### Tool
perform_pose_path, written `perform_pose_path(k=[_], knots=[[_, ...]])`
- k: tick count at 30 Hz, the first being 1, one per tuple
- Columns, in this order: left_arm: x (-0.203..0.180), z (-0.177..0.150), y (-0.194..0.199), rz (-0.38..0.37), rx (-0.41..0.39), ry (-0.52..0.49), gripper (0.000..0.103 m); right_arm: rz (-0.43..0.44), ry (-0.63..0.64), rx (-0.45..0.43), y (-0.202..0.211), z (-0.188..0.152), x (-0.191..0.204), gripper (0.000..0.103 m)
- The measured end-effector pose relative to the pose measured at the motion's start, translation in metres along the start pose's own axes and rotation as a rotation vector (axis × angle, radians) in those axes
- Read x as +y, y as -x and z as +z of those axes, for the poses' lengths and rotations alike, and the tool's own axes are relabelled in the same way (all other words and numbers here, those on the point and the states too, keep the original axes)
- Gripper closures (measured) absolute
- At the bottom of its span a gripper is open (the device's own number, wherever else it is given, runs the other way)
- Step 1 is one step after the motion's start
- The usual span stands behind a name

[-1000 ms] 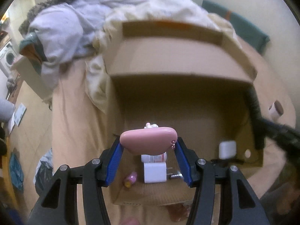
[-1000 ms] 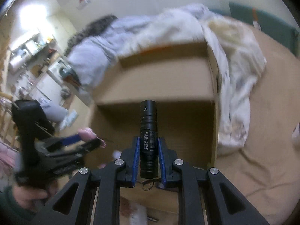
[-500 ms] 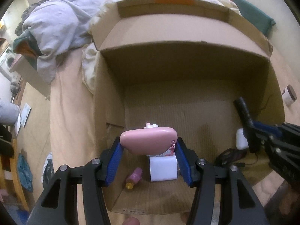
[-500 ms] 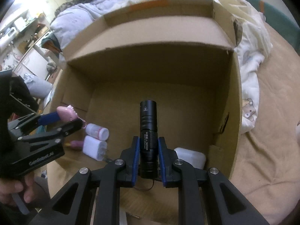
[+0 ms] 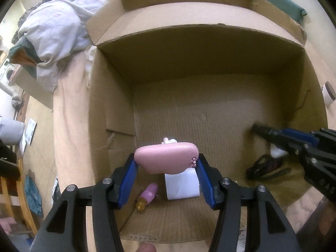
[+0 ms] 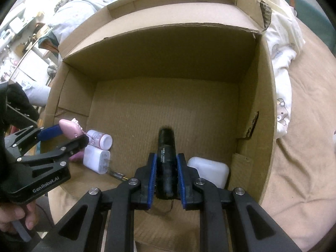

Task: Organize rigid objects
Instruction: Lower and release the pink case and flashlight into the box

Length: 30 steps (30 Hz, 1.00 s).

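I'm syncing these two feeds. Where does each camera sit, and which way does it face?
Left wrist: rides the left hand-held gripper, looking steeply down into the cardboard box; its fingers clamp a pink case.
Right wrist: rides the right hand-held gripper, also looking down into the box; it clamps a black flashlight; a hand shows.
Shared: box, white charger, each other's gripper.

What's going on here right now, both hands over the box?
A person is packing small items into an open cardboard box on a bed. The left gripper has its jaws shut on a pink case; the right gripper grips a black flashlight. Both are held over the box floor, where a white charger, a small bottle and a white case already lie.
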<state>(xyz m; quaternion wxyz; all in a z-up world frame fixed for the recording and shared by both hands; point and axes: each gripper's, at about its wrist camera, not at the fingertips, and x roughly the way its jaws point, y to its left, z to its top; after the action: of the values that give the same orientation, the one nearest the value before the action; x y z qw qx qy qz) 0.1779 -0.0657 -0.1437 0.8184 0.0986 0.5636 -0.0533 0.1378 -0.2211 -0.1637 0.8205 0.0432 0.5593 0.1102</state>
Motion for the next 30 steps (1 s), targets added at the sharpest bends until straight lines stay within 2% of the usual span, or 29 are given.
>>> perform_pose_path(k=[6,9,12,14,15,17,18,19,22,30], knots=[[-0.004,-0.002,-0.002,0.0,0.01,-0.013,0.049,0.043,-0.019,-0.026,0.009,0.003,-0.002,0.082],[-0.002,0.0,0.001,-0.025,0.006,-0.001,0.027,0.066,-0.033,-0.036,0.013,0.004,-0.003,0.08],[-0.002,0.002,0.007,-0.036,-0.006,0.011,0.024,0.074,-0.028,-0.054,0.017,0.006,-0.001,0.078],[0.0,0.003,0.011,-0.051,-0.021,0.038,0.017,0.08,-0.03,-0.078,0.021,0.008,0.0,0.077],[0.001,0.004,0.013,-0.063,-0.026,0.051,0.015,0.085,-0.032,-0.092,0.025,0.008,-0.001,0.073],[0.003,0.004,0.018,-0.077,-0.037,0.074,0.013,0.099,-0.042,-0.124,0.032,0.009,-0.002,0.042],[0.004,0.004,0.02,-0.078,-0.042,0.08,0.01,0.105,-0.048,-0.139,0.036,0.01,-0.002,0.017],[0.006,0.004,0.022,-0.075,-0.048,0.087,0.004,0.109,-0.055,-0.159,0.04,0.011,-0.002,0.005],[0.009,0.004,0.03,-0.083,-0.07,0.111,0.001,0.096,-0.063,-0.184,0.046,0.012,-0.005,0.002],[0.017,0.003,0.033,-0.112,-0.054,0.133,0.001,0.073,-0.116,-0.194,0.049,0.012,-0.011,0.002]])
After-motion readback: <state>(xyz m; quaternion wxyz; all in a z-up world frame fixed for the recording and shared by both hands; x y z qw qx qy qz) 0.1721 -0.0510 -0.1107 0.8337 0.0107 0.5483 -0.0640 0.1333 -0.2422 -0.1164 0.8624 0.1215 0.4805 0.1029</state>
